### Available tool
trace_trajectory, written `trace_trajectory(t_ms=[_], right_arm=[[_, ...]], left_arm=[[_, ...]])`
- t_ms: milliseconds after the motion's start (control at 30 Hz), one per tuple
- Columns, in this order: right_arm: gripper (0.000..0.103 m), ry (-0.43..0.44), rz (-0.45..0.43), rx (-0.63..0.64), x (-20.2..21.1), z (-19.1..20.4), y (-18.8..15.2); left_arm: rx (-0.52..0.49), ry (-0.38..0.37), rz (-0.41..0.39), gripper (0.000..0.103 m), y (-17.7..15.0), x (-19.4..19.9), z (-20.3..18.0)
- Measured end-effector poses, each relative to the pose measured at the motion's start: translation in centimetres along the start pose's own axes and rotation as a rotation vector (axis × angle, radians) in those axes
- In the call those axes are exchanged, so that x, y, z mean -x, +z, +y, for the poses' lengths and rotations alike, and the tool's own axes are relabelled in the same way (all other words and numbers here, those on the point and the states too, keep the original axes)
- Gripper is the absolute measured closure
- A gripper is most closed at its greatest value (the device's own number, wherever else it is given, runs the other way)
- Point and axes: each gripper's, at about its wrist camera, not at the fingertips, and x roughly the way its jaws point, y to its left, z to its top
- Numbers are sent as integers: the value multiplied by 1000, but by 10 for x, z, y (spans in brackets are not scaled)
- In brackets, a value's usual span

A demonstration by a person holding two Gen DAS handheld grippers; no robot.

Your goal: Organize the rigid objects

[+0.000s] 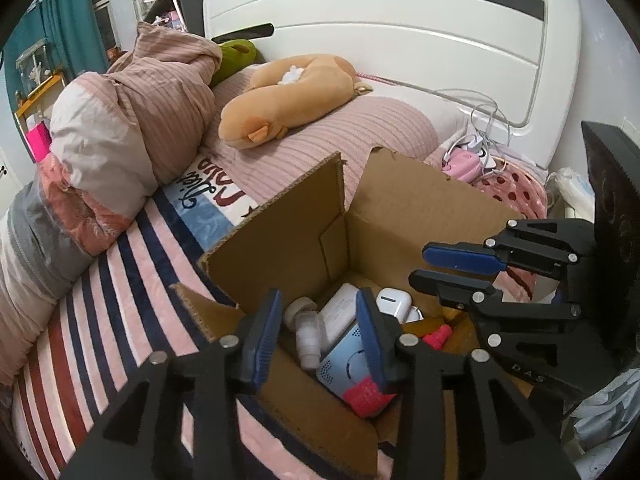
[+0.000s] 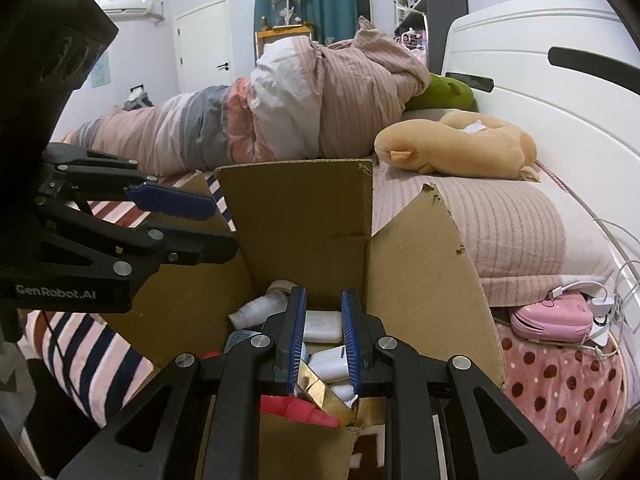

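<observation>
An open cardboard box (image 1: 280,240) stands on the bed; it also shows in the right wrist view (image 2: 420,272). Inside lie a white earbud case (image 1: 394,300), a white charger (image 1: 340,312), a small white bottle (image 1: 308,336), a blue-white device with a red end (image 1: 344,368), a red piece (image 1: 438,336) and a gold box (image 2: 316,390). My left gripper (image 1: 318,336) is open above the box, empty. My right gripper (image 2: 322,344) is open over the box, jaws fairly narrow, empty. Each gripper shows in the other's view, the right (image 1: 452,270) and the left (image 2: 192,224).
A bunched pink duvet (image 1: 120,128), an orange plush toy (image 1: 288,92) and a green plush (image 2: 444,92) lie on the bed. A pink case (image 2: 552,316) with white cables lies by the white headboard (image 1: 400,40). A striped blanket (image 1: 120,300) covers the mattress.
</observation>
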Motion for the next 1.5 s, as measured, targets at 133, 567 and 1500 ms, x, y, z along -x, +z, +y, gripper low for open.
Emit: trace_trajectory(t_ms=[133,567,1500], right_arm=[[87,25,-2,13,4,3,3],[31,188,-186,98,55,17,32],[0,303,-258,138,64,44,27]], left_arm=[[35,18,-44,49,-6,18,6],[305,260,-307,9,-55,121,26],[514,424,-340,5,-116,147,53]])
